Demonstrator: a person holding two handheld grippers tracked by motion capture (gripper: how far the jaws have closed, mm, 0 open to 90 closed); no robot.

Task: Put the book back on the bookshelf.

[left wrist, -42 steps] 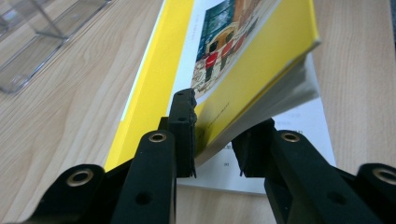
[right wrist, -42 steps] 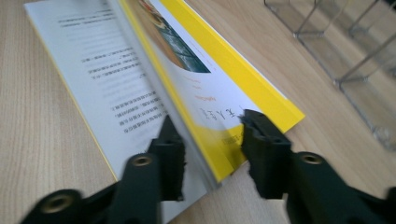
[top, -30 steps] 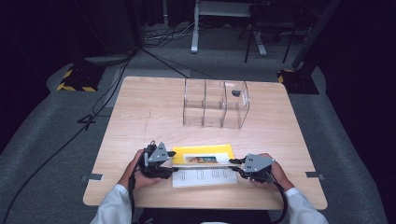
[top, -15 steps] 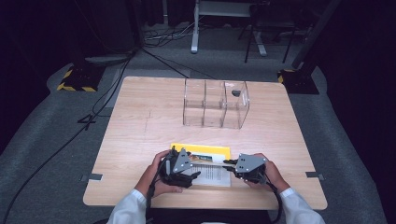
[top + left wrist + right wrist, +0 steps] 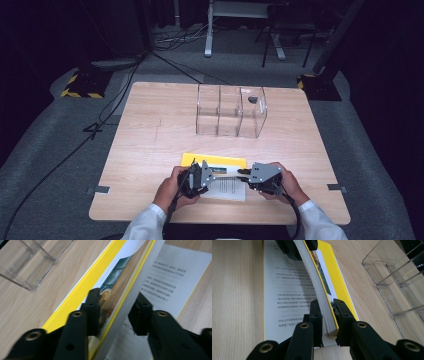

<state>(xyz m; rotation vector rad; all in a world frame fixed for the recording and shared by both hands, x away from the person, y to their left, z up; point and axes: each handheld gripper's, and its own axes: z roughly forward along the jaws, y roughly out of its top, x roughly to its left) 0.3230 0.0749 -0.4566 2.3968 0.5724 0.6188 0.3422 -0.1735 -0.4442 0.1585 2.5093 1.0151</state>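
Observation:
A book with a yellow cover (image 5: 215, 161) lies open near the table's front edge, a printed white page (image 5: 227, 187) flat toward the person. A thick block of its pages stands up on edge (image 5: 322, 297). My right gripper (image 5: 327, 315) is shut on the near end of that block. My left gripper (image 5: 116, 312) has just been closing, and its jaws sit either side of the same block, one against the picture cover (image 5: 112, 277) and one against the page edges. In the high view the left gripper (image 5: 212, 173) and right gripper (image 5: 243, 173) face each other over the book.
A clear plastic organiser (image 5: 231, 111) with three compartments stands at mid-table behind the book, a small dark object (image 5: 252, 99) in its right compartment. Bare wooden table (image 5: 150, 130) stretches to the left. Cables and stands lie on the floor beyond.
The left hand has slid right from the book's left end to over the book, and its jaws have narrowed onto the raised pages. The right hand has barely moved.

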